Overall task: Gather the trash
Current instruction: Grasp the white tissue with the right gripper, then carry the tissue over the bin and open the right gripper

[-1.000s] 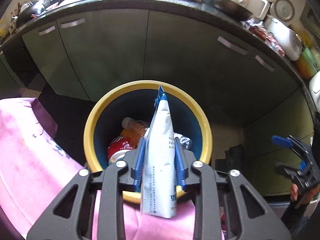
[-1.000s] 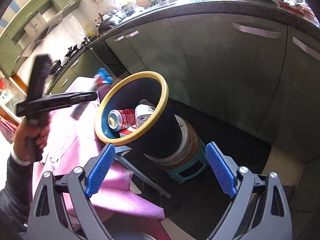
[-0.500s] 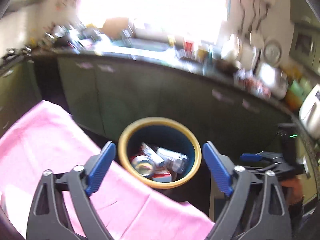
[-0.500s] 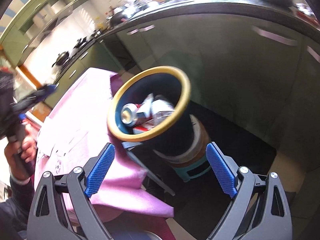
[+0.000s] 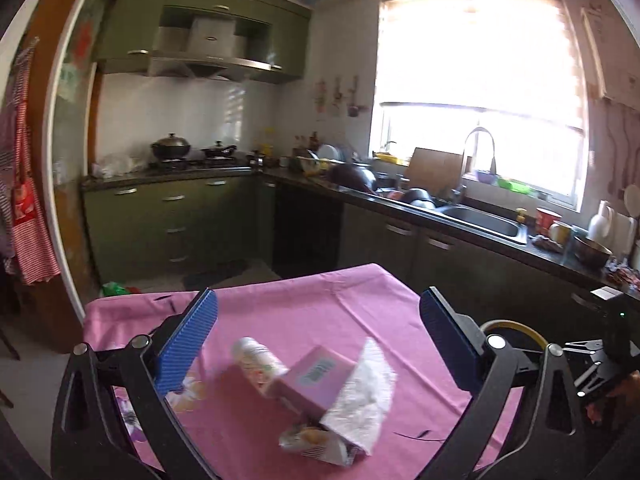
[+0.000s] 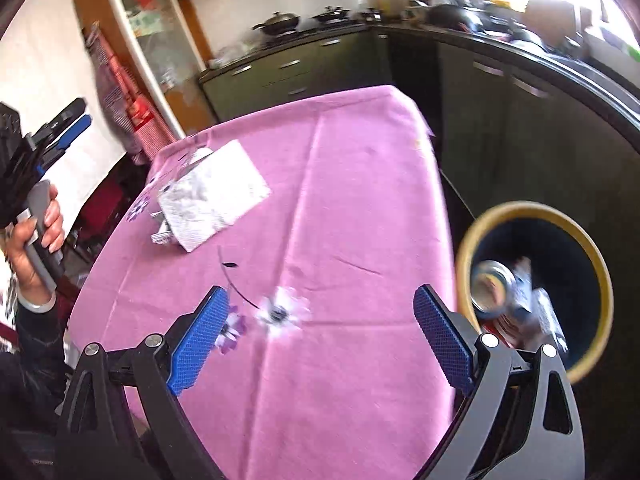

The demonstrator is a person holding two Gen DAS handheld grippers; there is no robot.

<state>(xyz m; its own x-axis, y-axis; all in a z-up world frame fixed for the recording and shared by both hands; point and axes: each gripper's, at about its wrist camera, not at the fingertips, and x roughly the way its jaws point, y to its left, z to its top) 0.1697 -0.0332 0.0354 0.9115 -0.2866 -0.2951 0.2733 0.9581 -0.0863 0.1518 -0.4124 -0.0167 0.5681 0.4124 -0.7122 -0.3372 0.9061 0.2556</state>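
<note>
Over the pink tablecloth [image 5: 304, 320], left gripper [image 5: 318, 336] jaws opening, empty, lined up on remaining trash pile [image 5: 320, 392]; right gripper [image 6: 320, 340] spread empty beside bin [image 6: 592, 280].

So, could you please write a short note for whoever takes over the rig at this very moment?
Left tongs: jaws opening, nothing between them, over the table.
Right tongs: open, empty, over the table's near end beside the bin.
Done: a can and wrappers lie in the bin.
Left: the tissue, pink box, small bottle and snack wrapper, clustered on the cloth.
</note>
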